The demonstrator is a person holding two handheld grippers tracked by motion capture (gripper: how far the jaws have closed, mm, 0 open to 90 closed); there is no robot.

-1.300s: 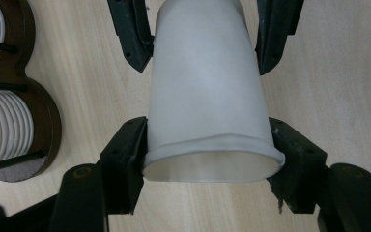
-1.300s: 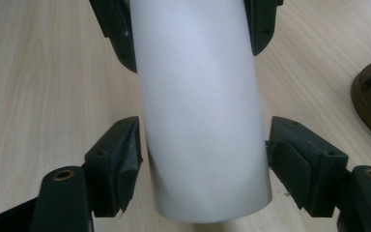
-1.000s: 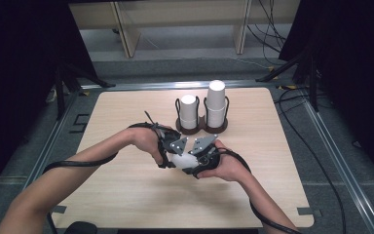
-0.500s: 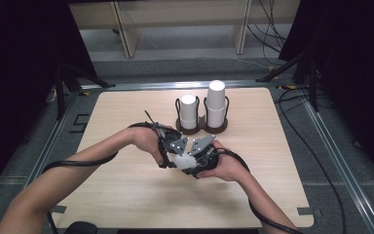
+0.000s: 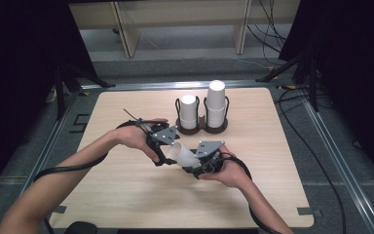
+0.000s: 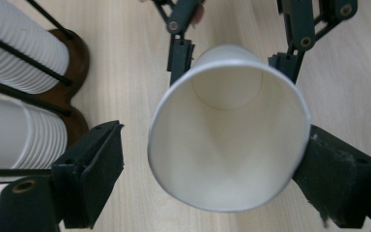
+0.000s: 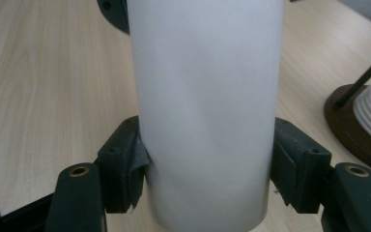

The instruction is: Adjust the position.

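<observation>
Between the right gripper (image 5: 191,165) jaws, 1 paper cup (image 5: 184,156) is clamped at its base. Left gripper (image 5: 161,157) jaws have just been opening and flank the rim without pressing. Handover looks done; placing on the 2 cup stacks (image 5: 202,113) remains.

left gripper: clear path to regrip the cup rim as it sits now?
Probably yes. The paper cup lies mouth-first between the left gripper jaws, which have just been opening; one pad is off the rim, the other sits right at it. Nothing stands between them. The right gripper clamps the cup's far end.
</observation>
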